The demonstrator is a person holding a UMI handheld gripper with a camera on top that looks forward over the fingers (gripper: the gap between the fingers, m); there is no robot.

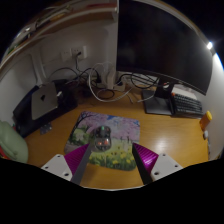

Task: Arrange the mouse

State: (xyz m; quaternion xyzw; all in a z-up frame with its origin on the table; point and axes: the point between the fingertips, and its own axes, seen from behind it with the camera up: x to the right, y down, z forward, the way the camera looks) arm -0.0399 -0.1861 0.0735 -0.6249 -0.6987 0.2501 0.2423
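Observation:
A small grey mouse (102, 136) sits on a mouse mat (120, 140) printed with flowers and a pale sky, which lies on the wooden desk (175, 140). My gripper (111, 160) is open and empty. Its two magenta pads stand wide apart over the mat's near edge. The mouse lies just ahead of the fingers, closer to the left finger (78, 158) than to the right finger (145, 157), with a gap to both.
A large dark monitor (160, 40) stands at the back, with a keyboard (186, 100) to its right. Cables (100, 85) run along the wall behind the mat. A dark laptop-like device (45, 100) and a green object (10, 142) are at the left.

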